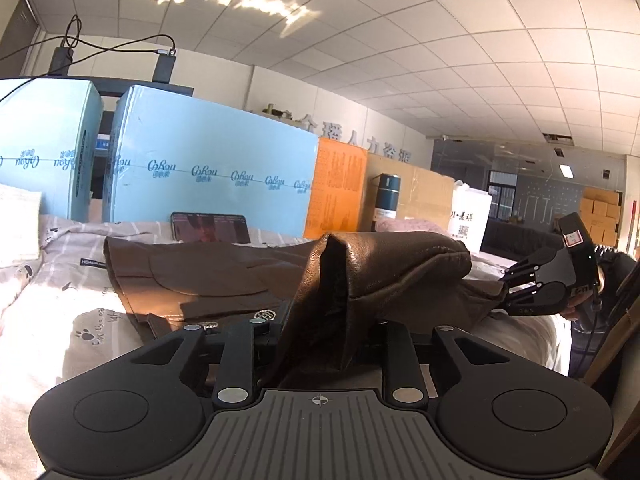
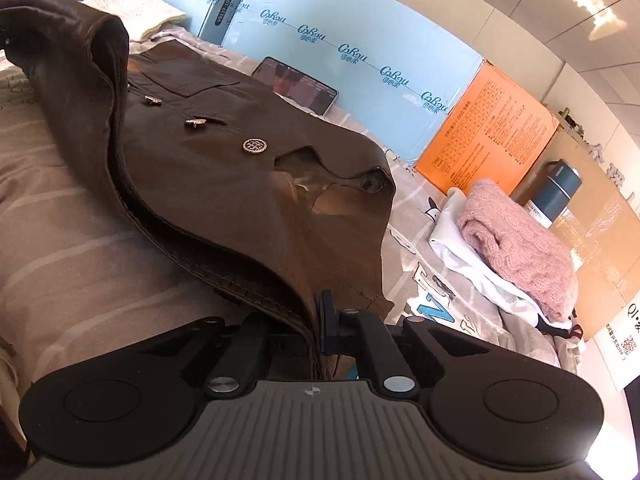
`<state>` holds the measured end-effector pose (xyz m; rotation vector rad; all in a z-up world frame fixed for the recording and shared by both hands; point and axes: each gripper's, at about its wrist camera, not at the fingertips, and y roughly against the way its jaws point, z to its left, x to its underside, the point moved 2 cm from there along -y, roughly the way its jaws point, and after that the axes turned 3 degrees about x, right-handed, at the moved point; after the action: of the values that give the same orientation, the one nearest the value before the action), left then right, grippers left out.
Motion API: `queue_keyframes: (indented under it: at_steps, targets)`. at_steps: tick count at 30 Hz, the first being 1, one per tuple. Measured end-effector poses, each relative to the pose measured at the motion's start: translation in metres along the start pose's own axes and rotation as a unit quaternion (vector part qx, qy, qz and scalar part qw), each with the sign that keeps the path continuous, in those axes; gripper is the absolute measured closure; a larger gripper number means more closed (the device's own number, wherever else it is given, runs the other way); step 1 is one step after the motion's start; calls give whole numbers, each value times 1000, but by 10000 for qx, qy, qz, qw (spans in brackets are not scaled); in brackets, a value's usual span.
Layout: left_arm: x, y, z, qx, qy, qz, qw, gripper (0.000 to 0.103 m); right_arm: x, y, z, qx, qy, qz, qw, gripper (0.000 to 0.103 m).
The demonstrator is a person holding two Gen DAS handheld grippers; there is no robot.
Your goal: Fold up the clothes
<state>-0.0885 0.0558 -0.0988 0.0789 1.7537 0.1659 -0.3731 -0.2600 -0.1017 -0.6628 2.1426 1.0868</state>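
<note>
Brown leather jacket [image 2: 224,176] w/ gold buttons [image 2: 255,145], glossy and creased, spread front-up on striped bedsheet [image 2: 80,248], near edge lifted into a raised fold. Left gripper [image 1: 320,336] clamped on that fold at near side; right gripper [image 2: 316,332] clamped on jacket hem, far right in left-wrist view. Phone [image 2: 300,88], pink knit [image 2: 520,240] and blue boxes [image 1: 208,160] beyond, far side.
</note>
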Motion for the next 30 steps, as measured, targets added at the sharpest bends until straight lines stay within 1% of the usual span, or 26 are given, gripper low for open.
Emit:
queue_keyframes:
  at_steps: [1,3,6,9,11,14,19,22,23,26,28,30]
  targets:
    - [0,4,-3,98,5,-3,10000,88,1,7,0,-12,-51,-56,10000,99]
    - [-1,8,-9,163,-33,-30,9999,88,-1,20,1,-9,-137,-210,9997,99]
    - [-5,7,-8,15,16,-177,9998,89,-3,36,0,128,-89,-452,9989,99]
    - [-9,5,-5,-151,75,-331,9993,88,-13,41,-4,268,63,-710,9971,99]
    - [-14,2,2,-169,244,-535,9981,88,-23,37,-10,327,168,-876,9955,99]
    - [-26,-5,15,-212,497,-741,9958,88,-41,26,-21,318,308,-1093,9930,99]
    - [-56,-31,48,-479,742,-795,9929,88,-76,-3,-41,165,632,-1256,9899,99]
    - [-70,-54,74,-673,925,-646,9913,88,-96,-28,-53,-31,829,-1225,9890,99]
    - [-74,-62,83,-728,967,-571,9910,89,-104,-39,-56,-180,909,-1168,9888,99]
    - [-81,-88,111,-816,1062,-331,9904,91,-124,-71,-68,-578,1121,-884,9881,99]
    - [-82,-103,128,-855,1110,-188,9900,91,-134,-94,-79,-987,1211,-581,9860,99]
    - [-80,-116,145,-932,1152,-78,9889,91,-141,-119,-88,-1247,1218,-282,9843,99]
